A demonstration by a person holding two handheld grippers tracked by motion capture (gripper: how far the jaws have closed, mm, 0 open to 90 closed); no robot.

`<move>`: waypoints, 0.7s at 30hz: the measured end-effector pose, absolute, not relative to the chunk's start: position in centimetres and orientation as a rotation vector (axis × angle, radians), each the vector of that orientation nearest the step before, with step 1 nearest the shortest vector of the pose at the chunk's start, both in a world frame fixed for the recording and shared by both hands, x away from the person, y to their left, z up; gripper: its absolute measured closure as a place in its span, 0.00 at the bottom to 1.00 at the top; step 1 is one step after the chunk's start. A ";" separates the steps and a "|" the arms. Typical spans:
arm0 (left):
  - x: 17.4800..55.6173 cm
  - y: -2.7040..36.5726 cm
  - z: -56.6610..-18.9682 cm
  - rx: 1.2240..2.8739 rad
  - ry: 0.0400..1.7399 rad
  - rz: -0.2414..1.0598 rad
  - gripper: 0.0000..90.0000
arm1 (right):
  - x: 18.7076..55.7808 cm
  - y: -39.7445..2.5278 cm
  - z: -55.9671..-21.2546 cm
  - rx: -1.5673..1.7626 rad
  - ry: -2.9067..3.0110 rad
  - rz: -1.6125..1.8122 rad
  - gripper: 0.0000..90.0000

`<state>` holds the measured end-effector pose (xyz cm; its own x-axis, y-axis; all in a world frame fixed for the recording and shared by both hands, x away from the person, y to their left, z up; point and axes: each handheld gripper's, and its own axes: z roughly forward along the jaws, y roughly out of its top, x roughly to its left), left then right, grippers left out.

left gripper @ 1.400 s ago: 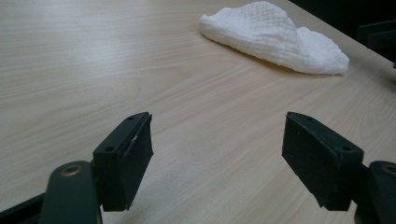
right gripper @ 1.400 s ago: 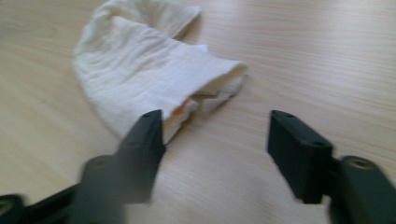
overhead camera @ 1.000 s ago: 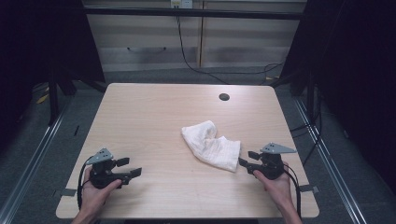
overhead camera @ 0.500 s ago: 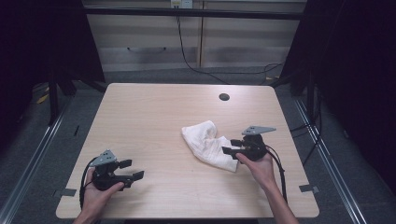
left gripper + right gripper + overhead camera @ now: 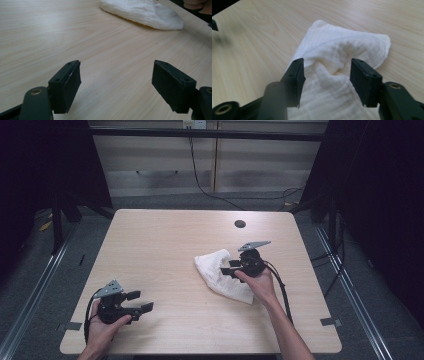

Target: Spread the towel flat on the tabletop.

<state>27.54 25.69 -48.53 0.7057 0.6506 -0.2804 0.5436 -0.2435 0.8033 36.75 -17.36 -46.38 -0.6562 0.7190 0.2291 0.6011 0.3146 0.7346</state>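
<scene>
A crumpled white cloth [image 5: 220, 276] lies right of the table's middle. My right gripper [image 5: 228, 268] hovers over the cloth's right part, pointing left, and stands open. In the right gripper view, the right gripper [image 5: 327, 65] has its jaws either side of a raised fold of the cloth [image 5: 342, 47], with nothing pinched. My left gripper [image 5: 141, 302] rests open near the front left of the table, pointing right. In the left gripper view, the left gripper [image 5: 117, 68] has bare wood between its jaws, and the cloth [image 5: 142, 12] lies far ahead.
The light wooden table [image 5: 165, 245] has a small black round hole [image 5: 240, 224] near its far edge. Cables run across the floor behind the table [image 5: 210, 190]. Dark frames and rails flank both sides.
My right gripper has moved from the front right of the table forward and left, over the cloth. The left gripper has barely shifted.
</scene>
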 end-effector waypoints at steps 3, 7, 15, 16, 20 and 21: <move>27.5 25.7 -48.5 1.915 0.925 0.135 0.26 | 37.0 -17.0 -46.8 1.247 2.442 1.242 0.44; 27.5 25.7 -48.5 1.917 0.923 0.140 0.25 | 37.3 -16.3 -48.2 1.238 2.483 1.167 0.54; 27.6 25.8 -48.5 1.919 0.922 0.141 0.25 | 36.9 -15.5 -50.0 1.241 2.505 1.161 0.81; 27.6 25.8 -48.5 1.922 0.923 0.145 0.25 | 36.9 -15.5 -50.0 1.250 2.502 1.165 0.87; 27.6 25.8 -48.5 1.918 0.931 0.143 0.24 | 36.7 -15.2 -50.0 1.220 2.517 1.168 0.91; 27.6 25.8 -48.5 1.912 0.939 0.142 0.23 | 36.6 -15.1 -50.0 1.213 2.520 1.166 0.91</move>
